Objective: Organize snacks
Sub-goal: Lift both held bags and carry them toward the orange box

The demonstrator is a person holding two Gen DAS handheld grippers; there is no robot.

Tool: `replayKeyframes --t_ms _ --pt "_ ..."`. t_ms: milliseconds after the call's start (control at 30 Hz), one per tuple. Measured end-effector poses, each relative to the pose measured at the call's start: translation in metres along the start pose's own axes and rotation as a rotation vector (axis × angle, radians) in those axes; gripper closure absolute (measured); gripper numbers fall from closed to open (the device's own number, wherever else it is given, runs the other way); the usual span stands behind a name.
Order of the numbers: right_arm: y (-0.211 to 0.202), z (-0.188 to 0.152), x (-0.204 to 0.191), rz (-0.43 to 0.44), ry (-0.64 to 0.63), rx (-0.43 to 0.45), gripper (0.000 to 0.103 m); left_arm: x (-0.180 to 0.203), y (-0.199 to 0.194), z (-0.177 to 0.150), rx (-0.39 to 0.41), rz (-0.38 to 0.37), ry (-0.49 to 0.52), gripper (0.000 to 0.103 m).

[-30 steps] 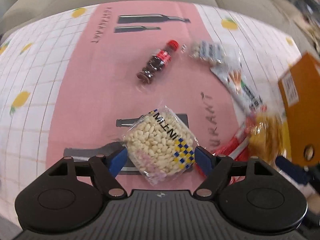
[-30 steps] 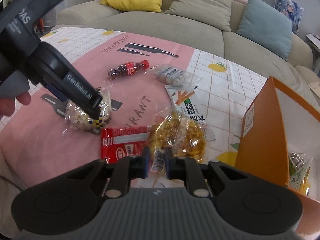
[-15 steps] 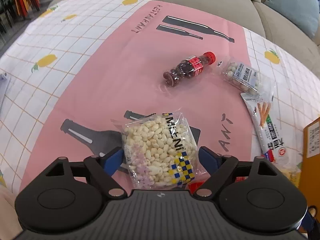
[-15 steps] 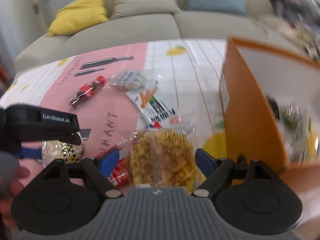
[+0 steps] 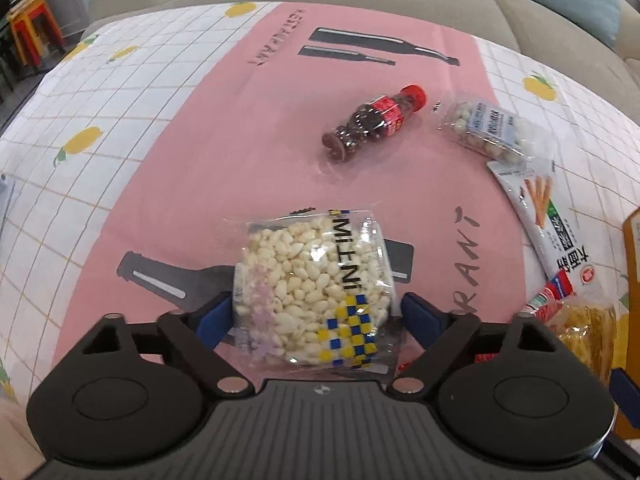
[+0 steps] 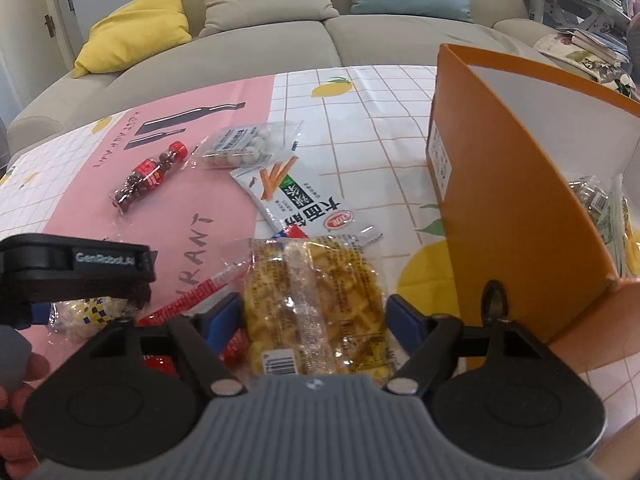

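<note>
Boxed: few packets in orange box | Loose: six on worktop | left claw closing round rice-puff bag, right claw closing round yellow packet (neither gripped yet)

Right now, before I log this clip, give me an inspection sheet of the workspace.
Surface: tablecloth, pink panel with bottle prints, white grid with lemons.
Job's things: puffed-rice bag; yellow snack bag overlapping a red packet; candy bottle on its side; nut pack; breadstick pack; orange box, open, with packets inside.
Clutter: nothing seen on the table beyond the snacks.
Grippers: left gripper straddles the puffed-rice bag, jaws closing, pads not yet pressing; right gripper straddles the yellow snack bag, jaws closing, gaps visible.
Cables: nothing seen.
Surroundings: sofa with cushions; books and papers at far right.
</note>
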State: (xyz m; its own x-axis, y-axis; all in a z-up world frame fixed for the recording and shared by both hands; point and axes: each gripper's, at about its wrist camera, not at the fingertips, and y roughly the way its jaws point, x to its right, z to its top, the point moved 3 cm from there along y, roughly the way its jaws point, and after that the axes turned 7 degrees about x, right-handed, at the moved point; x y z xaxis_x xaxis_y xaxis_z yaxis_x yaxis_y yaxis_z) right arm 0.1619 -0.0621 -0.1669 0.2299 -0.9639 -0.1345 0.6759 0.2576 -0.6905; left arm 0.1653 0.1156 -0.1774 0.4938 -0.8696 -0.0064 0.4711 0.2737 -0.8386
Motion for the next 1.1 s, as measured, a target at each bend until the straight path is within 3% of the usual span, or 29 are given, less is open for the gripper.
replayKeyframes --t_ms 67,200,267,367,733,1100 --pt "-0.001 0.0 0.001 0.004 0.004 -0.001 0.032 0.0 -0.003 0.0 0.01 -0.014 0.013 0.013" --pt "-0.006 0.001 0.0 0.011 -0.012 0.009 0.04 -0.003 -0.007 -0.003 0.015 -0.061 0.024 0.013" --pt "-0.01 0.002 -0.003 0.019 -0.029 0.024 0.05 -0.007 -0.014 -0.006 0.032 -0.088 0.027 0.013" --pt "-0.015 0.004 -0.006 0.047 -0.038 0.025 0.053 -0.01 -0.024 -0.007 0.044 -0.103 0.039 0.013" --pt "-0.058 0.019 -0.005 0.11 -0.046 0.094 0.056 -0.009 -0.08 -0.006 0.094 -0.189 0.071 0.013" --pt "-0.128 0.049 0.019 0.164 -0.027 0.166 0.057 0.018 -0.155 0.008 0.185 -0.335 0.123 0.013"
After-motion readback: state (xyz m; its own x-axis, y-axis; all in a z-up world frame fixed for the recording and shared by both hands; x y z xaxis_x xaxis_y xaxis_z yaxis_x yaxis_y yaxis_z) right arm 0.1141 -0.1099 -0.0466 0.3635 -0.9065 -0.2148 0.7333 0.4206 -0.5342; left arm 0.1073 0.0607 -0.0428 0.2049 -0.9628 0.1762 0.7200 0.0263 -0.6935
